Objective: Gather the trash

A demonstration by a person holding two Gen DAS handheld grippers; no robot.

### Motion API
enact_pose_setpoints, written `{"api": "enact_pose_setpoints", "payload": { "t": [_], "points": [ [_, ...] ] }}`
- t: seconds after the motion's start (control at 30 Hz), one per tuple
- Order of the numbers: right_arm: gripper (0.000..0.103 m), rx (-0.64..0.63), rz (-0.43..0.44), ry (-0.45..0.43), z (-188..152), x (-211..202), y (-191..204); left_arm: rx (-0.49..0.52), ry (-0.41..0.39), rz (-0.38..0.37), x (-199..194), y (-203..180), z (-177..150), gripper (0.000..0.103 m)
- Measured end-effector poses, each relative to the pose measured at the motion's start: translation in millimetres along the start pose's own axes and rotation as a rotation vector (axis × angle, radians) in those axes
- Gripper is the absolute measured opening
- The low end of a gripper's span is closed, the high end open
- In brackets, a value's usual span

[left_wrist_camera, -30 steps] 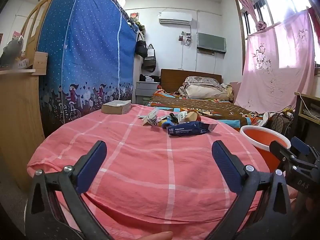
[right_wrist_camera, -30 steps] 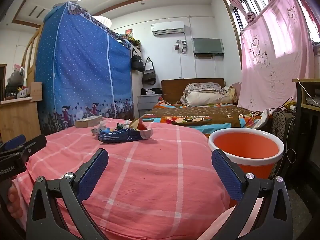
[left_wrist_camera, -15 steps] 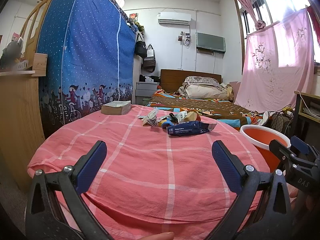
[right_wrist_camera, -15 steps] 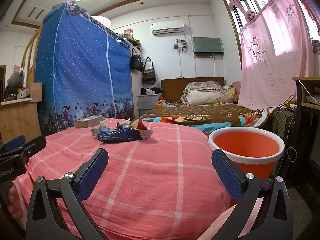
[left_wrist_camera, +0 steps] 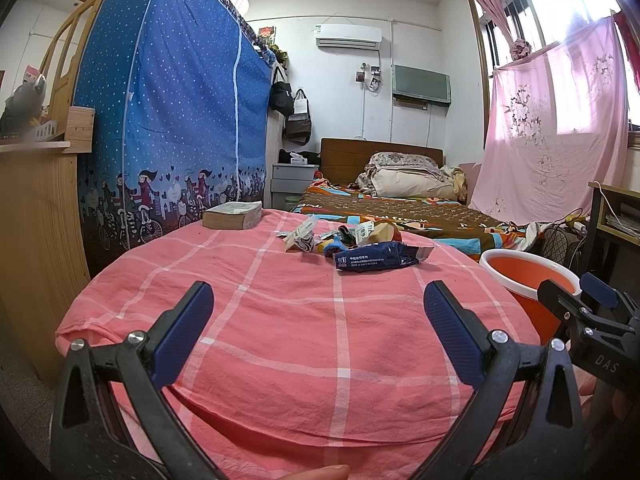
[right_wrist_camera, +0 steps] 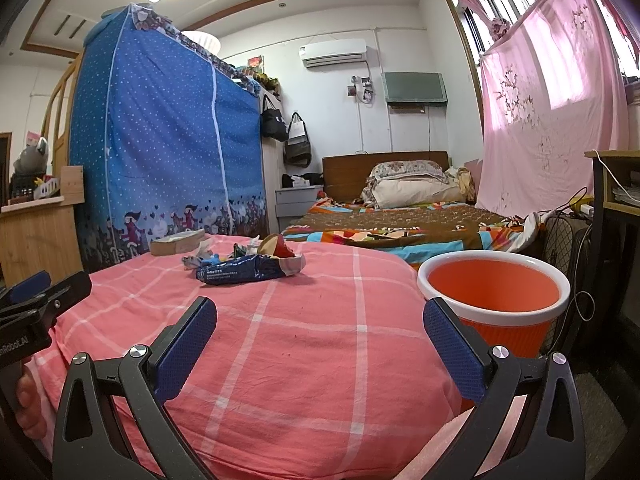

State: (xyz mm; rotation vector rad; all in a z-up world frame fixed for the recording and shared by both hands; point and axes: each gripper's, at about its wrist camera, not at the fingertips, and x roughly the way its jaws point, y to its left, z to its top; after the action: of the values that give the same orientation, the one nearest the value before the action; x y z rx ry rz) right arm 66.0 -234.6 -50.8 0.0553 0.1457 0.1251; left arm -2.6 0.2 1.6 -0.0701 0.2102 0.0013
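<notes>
Trash (left_wrist_camera: 352, 242) lies in a small heap at the far side of the pink checked worktop (left_wrist_camera: 280, 320), with a dark blue wrapper (left_wrist_camera: 380, 256) nearest of the pile. Both tools hang at the near edge, well apart from it: the left tool (left_wrist_camera: 318, 312) and the right tool (right_wrist_camera: 320, 324) each stand wide open and hold nothing. Collecting looks not yet begun; this is the approach. Next, one tool has to travel forward across the cloth and close on a piece, probably the blue wrapper, then carry it to the orange bucket (right_wrist_camera: 494, 292) that stands just beside the worktop on the right. A thick book (left_wrist_camera: 232, 216) sits near the heap to its left and is best left alone. Nothing lies between the tools and the pile.
</notes>
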Motion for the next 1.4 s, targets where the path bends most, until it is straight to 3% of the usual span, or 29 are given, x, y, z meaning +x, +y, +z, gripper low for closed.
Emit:
{"api": "enact_pose_setpoints", "payload": {
  "t": [1.4],
  "points": [
    [0.103, 0.005, 0.004, 0.011, -8.0, 3.9, 6.6, 0.007, -0.001, 0.000, -1.5, -0.7, 1.3, 0.103]
  ]
}}
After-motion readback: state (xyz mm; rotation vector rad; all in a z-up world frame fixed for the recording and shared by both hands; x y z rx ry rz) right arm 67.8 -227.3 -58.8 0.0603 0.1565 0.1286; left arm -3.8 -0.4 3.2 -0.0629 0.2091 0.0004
